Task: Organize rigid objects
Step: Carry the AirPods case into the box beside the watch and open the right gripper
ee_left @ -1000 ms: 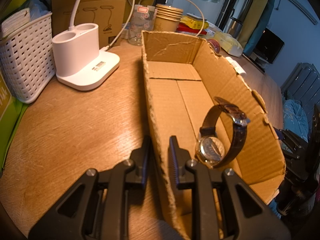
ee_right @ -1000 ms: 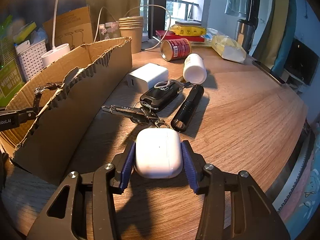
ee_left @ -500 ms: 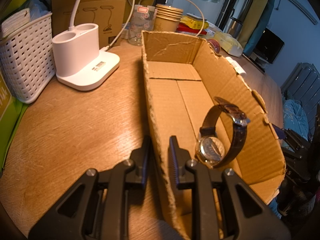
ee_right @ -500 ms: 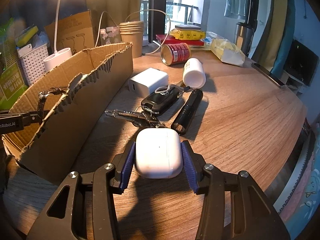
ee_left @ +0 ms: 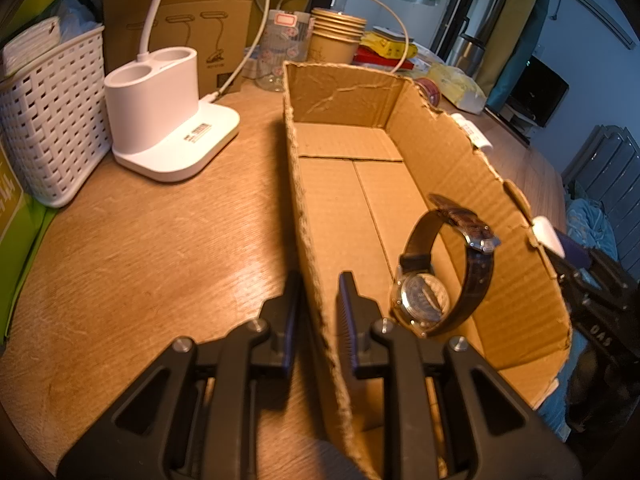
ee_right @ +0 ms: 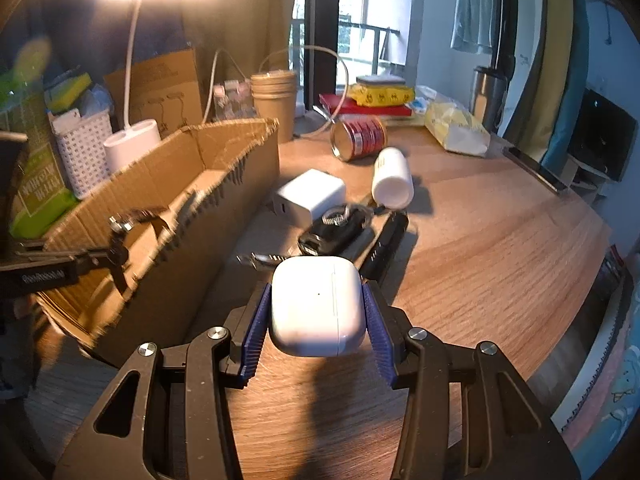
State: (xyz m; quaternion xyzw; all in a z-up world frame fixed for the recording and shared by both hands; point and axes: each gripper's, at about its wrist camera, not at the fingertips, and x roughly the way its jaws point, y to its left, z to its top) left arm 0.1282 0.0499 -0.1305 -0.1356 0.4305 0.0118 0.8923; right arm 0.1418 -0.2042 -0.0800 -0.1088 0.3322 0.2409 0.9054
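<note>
My right gripper (ee_right: 315,294) is shut on a white earbud case (ee_right: 318,308) and holds it above the wooden table, beside the open cardboard box (ee_right: 224,184). My left gripper (ee_left: 319,304) is shut on the box's near side wall (ee_left: 310,240), one finger inside and one outside. A brown-strapped watch (ee_left: 444,276) stands on the box floor. Behind the case, a white charger (ee_right: 310,196), black key fob (ee_right: 336,230), keys (ee_right: 260,258), black flashlight (ee_right: 386,246), white bottle (ee_right: 392,178) and red can (ee_right: 360,142) lie on the table.
A white lamp base (ee_left: 168,120) and white basket (ee_left: 48,120) stand left of the box. Stacked paper cups (ee_left: 336,40), books and a tissue pack (ee_right: 456,128) sit at the back. The table edge (ee_right: 580,320) curves along the right.
My right gripper has risen with the earbud case, lifting it off the table; the case now shows over the box's far wall in the left wrist view. The left gripper has stayed still.
</note>
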